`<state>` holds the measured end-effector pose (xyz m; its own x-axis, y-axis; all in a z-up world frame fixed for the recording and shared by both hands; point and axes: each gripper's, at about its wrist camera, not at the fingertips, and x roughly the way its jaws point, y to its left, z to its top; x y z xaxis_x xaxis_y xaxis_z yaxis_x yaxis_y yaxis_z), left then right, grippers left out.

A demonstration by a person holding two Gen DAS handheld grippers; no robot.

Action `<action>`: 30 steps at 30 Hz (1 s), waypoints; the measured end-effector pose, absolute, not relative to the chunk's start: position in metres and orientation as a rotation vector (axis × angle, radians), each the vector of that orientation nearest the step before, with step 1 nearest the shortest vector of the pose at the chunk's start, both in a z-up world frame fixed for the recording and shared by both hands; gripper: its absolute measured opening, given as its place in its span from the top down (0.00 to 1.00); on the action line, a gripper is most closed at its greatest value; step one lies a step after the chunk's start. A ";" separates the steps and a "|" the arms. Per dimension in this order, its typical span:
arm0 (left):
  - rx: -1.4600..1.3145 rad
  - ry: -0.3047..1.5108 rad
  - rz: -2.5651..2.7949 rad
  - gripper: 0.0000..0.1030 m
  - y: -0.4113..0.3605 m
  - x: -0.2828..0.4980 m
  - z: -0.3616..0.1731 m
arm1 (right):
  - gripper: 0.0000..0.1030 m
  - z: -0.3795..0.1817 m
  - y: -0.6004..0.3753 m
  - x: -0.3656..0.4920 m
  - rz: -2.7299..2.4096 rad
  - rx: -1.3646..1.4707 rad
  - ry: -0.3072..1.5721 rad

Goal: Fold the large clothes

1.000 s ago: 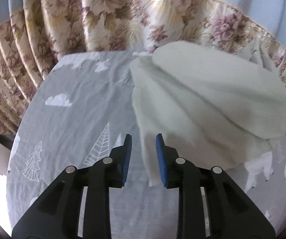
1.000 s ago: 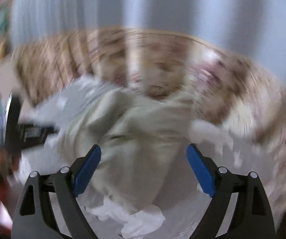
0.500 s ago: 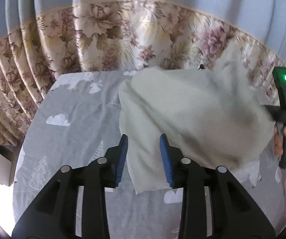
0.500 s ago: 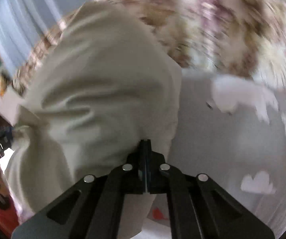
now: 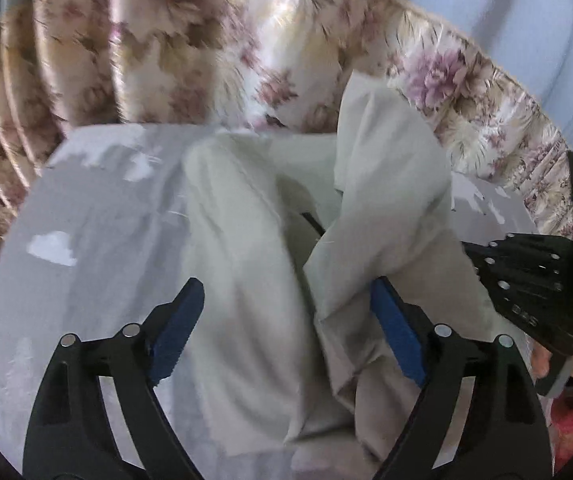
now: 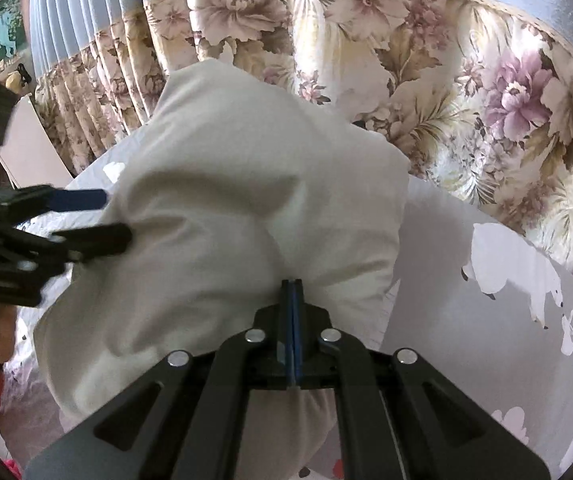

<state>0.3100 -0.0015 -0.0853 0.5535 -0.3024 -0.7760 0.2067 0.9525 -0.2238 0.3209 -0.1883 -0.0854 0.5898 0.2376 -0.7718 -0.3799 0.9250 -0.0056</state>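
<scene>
Mid-fold: right gripper (image 6: 293,300) pinches bunched cream cotton garment (image 6: 226,220) on grey printed bedsheet (image 6: 486,340), left gripper (image 5: 286,332) just opened, cloth between; next regrasp edge at 9 o'clock.

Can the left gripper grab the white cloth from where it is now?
Probably yes: the left gripper, its jaws having just been opening, stands open with the white cloth bunched between its pads, nothing in the way.
</scene>
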 end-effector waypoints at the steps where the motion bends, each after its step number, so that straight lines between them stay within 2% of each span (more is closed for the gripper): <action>1: -0.116 0.941 -0.324 0.34 -0.006 0.313 -0.089 | 0.98 -0.085 -0.187 0.317 0.358 -0.176 0.869; 2: -0.124 0.947 -0.367 0.58 -0.012 0.317 -0.092 | 0.98 -0.084 -0.189 0.317 0.358 -0.175 0.869; 3: -0.115 0.950 -0.390 0.76 -0.017 0.320 -0.094 | 0.98 -0.084 -0.189 0.318 0.360 -0.176 0.868; 5: -0.051 0.934 -0.378 0.88 -0.027 0.321 -0.092 | 0.98 -0.082 -0.188 0.317 0.350 -0.196 0.860; 6: -0.005 0.922 -0.372 0.89 -0.031 0.320 -0.088 | 0.98 -0.079 -0.188 0.316 0.345 -0.201 0.854; 8: 0.089 0.901 -0.361 0.92 -0.032 0.320 -0.077 | 0.85 -0.073 -0.190 0.313 0.332 -0.200 0.831; 10: 0.126 0.893 -0.336 0.92 -0.017 0.323 -0.067 | 0.39 -0.065 -0.193 0.310 0.319 -0.193 0.778; 11: 0.136 0.899 -0.309 0.92 -0.002 0.327 -0.063 | 0.33 -0.061 -0.194 0.307 0.320 -0.186 0.750; 14: 0.168 0.934 -0.242 0.93 0.028 0.336 -0.066 | 0.31 -0.058 -0.192 0.308 0.375 -0.143 0.749; 19: 0.179 1.035 -0.207 0.94 0.046 0.336 -0.118 | 0.31 -0.069 -0.164 0.317 0.406 -0.247 0.775; 22: 0.175 1.070 -0.181 0.99 0.047 0.334 -0.143 | 0.30 -0.081 -0.161 0.326 0.382 -0.334 0.789; 26: 0.116 1.058 -0.175 0.99 0.050 0.338 -0.143 | 0.30 -0.095 -0.164 0.336 0.354 -0.342 0.815; 30: 0.119 1.020 -0.157 0.98 0.048 0.334 -0.134 | 0.30 -0.083 -0.170 0.326 0.343 -0.310 0.802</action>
<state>0.3335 0.0477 -0.1340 0.5140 -0.0746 -0.8545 0.1857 0.9823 0.0259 0.3261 -0.1697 -0.0830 0.6461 0.1804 -0.7417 -0.4117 0.9005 -0.1397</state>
